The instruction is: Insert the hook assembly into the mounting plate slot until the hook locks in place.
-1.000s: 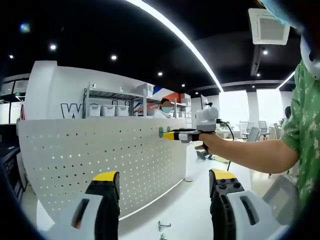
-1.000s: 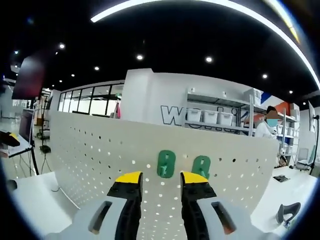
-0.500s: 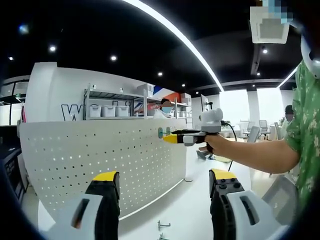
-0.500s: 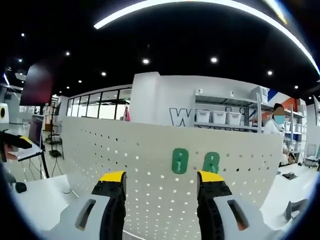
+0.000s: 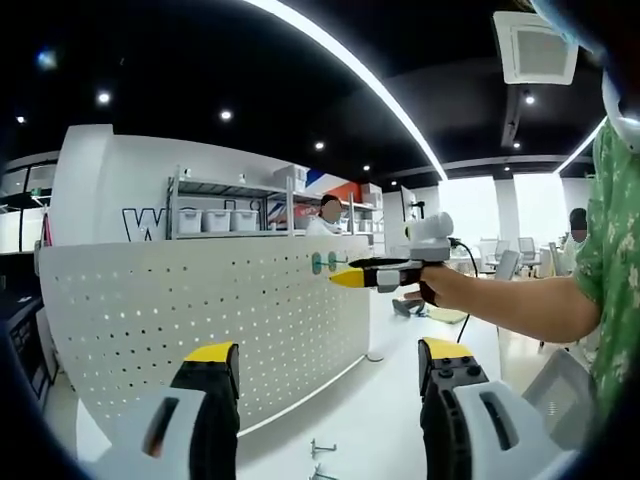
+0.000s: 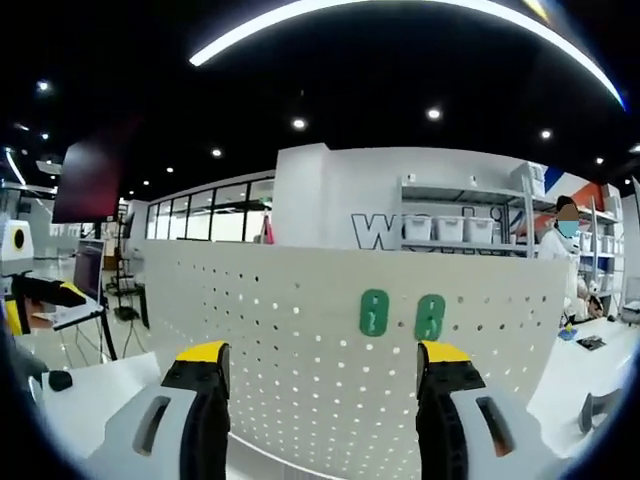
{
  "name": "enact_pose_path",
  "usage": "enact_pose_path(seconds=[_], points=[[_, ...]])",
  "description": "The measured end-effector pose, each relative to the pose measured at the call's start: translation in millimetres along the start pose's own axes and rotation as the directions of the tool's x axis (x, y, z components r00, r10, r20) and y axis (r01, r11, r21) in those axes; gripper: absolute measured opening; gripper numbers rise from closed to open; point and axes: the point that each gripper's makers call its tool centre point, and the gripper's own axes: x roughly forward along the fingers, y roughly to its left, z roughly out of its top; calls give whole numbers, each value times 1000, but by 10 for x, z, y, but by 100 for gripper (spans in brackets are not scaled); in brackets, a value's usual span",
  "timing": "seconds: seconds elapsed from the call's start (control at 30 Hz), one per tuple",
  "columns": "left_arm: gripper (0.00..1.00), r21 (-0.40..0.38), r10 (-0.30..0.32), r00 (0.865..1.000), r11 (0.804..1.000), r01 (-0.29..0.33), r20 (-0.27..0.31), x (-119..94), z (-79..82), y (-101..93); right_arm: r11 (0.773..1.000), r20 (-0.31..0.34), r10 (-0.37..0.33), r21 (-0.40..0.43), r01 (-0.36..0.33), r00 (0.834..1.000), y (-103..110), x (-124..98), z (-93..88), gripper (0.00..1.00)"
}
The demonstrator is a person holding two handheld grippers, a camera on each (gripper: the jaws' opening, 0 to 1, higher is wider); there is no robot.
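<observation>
Facing a white pegboard (image 6: 330, 340) with two green hooks (image 6: 402, 315), both grippers (image 6: 322, 358) (image 5: 327, 353) spread wide, empty

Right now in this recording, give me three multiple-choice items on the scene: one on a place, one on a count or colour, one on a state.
1. Where are the green hook pieces?
A. Lying on the table
B. On the white pegboard, near its upper edge
C. Held in the left gripper

2. How many green hook pieces are on the pegboard?
A. One
B. Two
C. Four

3. How is the right gripper?
A. Open, holding nothing
B. Shut on a green piece
C. Shut on a cable

Answers: 1 B, the right gripper view has them side by side on the board under its top edge. 2 B, two green pieces are there. 3 A, its yellow-tipped fingers stand wide apart with bare pegboard between them.
</observation>
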Motion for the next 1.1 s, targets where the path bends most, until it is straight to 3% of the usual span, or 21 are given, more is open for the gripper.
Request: enact_pose_path(seconds=[0.6, 1.1], points=[[75, 1, 50, 998, 999, -50, -34, -208, -117, -67, 997, -3, 62, 49, -62, 998, 283, -310, -53, 74], [74, -5, 79, 994, 997, -79, -72, -440, -301, -226, 990, -43, 119, 75, -116, 992, 619, -634, -252, 70]])
